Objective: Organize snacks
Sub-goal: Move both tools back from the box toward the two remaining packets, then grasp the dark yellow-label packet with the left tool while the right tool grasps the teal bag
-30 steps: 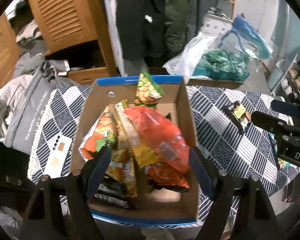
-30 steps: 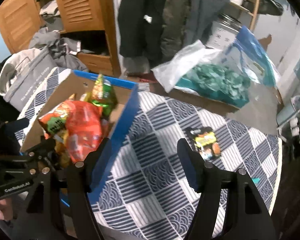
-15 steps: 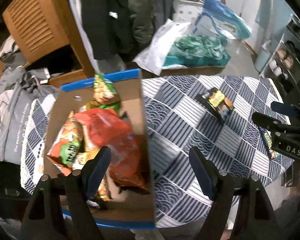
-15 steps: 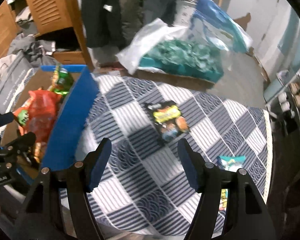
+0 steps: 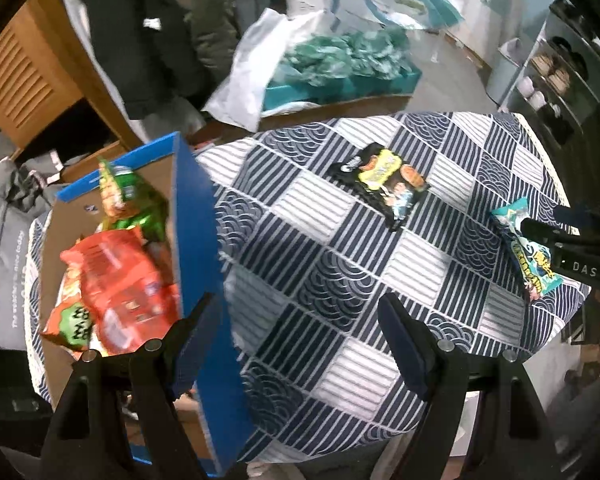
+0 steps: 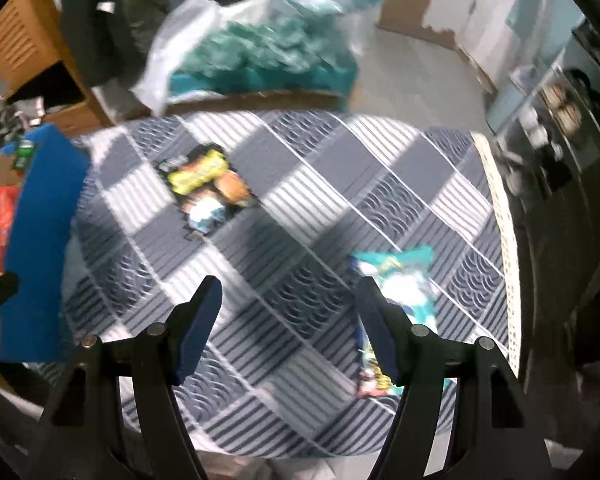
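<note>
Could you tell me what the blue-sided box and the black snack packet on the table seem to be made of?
The box looks like corrugated cardboard: plain brown inside, blue printed coating outside, matte. The black snack packet appears to be thin printed plastic film, slightly glossy, with crimped, sealed ends; whether it is foil-lined cannot be told.

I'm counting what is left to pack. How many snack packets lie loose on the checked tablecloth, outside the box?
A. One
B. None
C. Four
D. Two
D: a black packet and a teal packet lie apart on the tablecloth, while the other snacks sit in the cardboard box.
</note>
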Action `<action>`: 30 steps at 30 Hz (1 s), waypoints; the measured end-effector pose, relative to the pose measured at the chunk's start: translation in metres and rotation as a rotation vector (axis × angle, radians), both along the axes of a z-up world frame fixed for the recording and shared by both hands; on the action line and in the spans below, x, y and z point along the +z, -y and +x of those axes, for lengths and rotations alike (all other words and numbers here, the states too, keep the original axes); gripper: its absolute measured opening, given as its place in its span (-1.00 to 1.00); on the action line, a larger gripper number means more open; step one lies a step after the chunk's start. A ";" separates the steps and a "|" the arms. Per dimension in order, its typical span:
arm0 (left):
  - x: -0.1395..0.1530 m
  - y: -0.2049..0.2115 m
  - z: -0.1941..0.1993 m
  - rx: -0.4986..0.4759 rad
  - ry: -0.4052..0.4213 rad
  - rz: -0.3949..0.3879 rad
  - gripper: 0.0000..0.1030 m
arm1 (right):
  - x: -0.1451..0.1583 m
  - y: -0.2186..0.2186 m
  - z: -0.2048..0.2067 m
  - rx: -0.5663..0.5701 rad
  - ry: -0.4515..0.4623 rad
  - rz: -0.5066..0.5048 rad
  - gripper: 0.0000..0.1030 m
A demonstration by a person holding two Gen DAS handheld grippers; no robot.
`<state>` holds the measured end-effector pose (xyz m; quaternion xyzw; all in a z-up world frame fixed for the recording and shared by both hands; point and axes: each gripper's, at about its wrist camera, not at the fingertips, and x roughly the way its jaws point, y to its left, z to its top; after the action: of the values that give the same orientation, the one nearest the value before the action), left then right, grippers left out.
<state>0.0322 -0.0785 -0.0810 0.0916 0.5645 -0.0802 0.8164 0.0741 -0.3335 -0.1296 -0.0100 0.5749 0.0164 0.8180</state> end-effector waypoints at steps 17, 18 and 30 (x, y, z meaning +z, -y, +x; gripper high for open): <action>-0.052 0.066 0.034 -0.069 -0.090 0.046 0.58 | -0.080 0.096 0.009 -0.136 -0.192 0.016 0.40; -0.055 0.067 0.036 -0.071 -0.095 0.045 0.58 | -0.084 0.100 0.009 -0.145 -0.198 0.033 0.40; -0.087 0.078 0.049 -0.054 -0.142 0.061 0.58 | -0.117 0.118 0.008 -0.160 -0.259 0.113 0.47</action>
<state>0.0814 -0.1560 -0.1684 0.1257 0.6205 -0.0915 0.7687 0.0823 -0.4518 -0.2471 0.0840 0.6728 -0.0153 0.7349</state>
